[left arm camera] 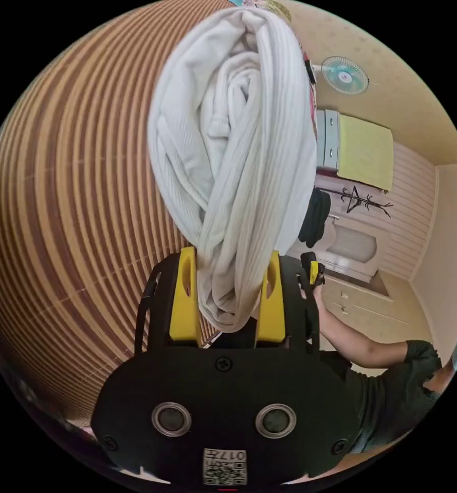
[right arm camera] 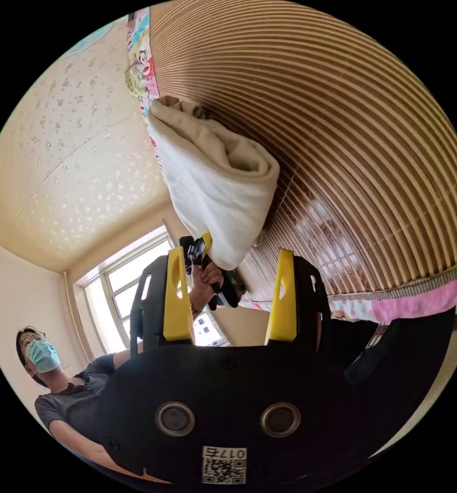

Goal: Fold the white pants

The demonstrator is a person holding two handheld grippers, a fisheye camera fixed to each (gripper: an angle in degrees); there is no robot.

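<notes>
The white pants [left arm camera: 233, 144] are a rolled, folded bundle of ribbed cloth held up in front of the striped mat. My left gripper [left arm camera: 231, 257] is shut on the bundle's lower end, the cloth squeezed between both yellow jaws. In the right gripper view the same bundle [right arm camera: 213, 179] hangs above the mat, with the left gripper [right arm camera: 200, 249] and a hand at its lower end. My right gripper [right arm camera: 232, 254] stands open, with nothing between its jaws, a short way from the bundle. In the left gripper view the right gripper [left arm camera: 314, 269] is beside the pants, held by a hand.
A striped bamboo mat [left arm camera: 74, 205] covers the bed, with pink patterned bedding [right arm camera: 408, 303] along its edge. A wall fan [left arm camera: 345, 75], a coat rack [left arm camera: 362, 200] with a dark garment [left arm camera: 315, 218] and a window [right arm camera: 120, 287] lie behind. The person [right arm camera: 69, 400] stands close by.
</notes>
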